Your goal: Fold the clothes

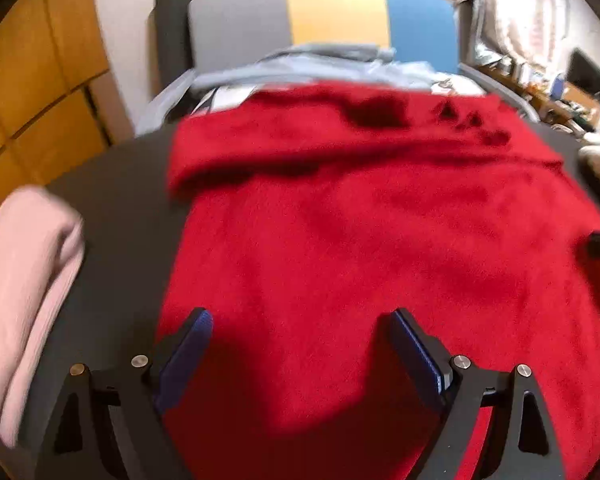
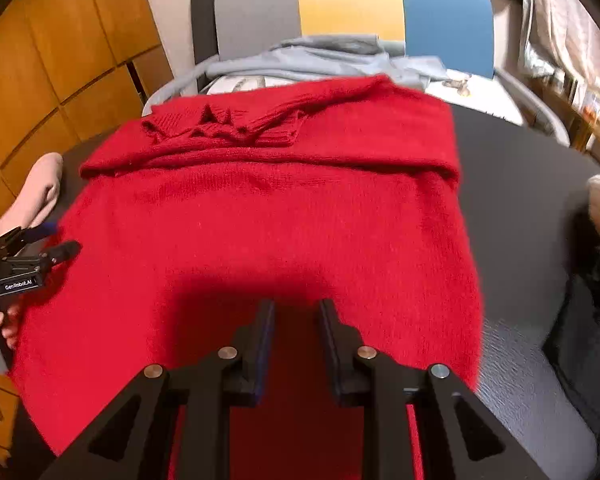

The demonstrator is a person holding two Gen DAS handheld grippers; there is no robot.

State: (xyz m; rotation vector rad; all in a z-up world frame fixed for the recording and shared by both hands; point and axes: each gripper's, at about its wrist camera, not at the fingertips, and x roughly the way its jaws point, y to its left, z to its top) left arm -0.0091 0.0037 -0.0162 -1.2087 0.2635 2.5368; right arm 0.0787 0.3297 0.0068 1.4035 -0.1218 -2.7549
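A red knitted sweater (image 1: 360, 220) (image 2: 260, 208) lies flat on the dark table (image 2: 520, 200), with its sleeves folded across the far end. In the left wrist view my left gripper (image 1: 300, 320) hangs over the sweater's near left part, jaws wide open and nothing between them. The right wrist view also shows this left gripper (image 2: 58, 242) at the sweater's left edge, held by a hand. My right gripper (image 2: 297, 308) is over the near middle of the sweater. Its jaws stand a narrow gap apart, and no cloth is pinched between them.
A folded pink garment (image 1: 32, 260) (image 2: 40, 192) lies on the table's left side. Light blue clothes (image 1: 300, 64) (image 2: 320, 60) are heaped behind the sweater, before a grey, yellow and blue chair back (image 2: 348, 4). Wooden cabinets (image 2: 60, 60) stand left. A dark bag (image 2: 588, 320) sits right.
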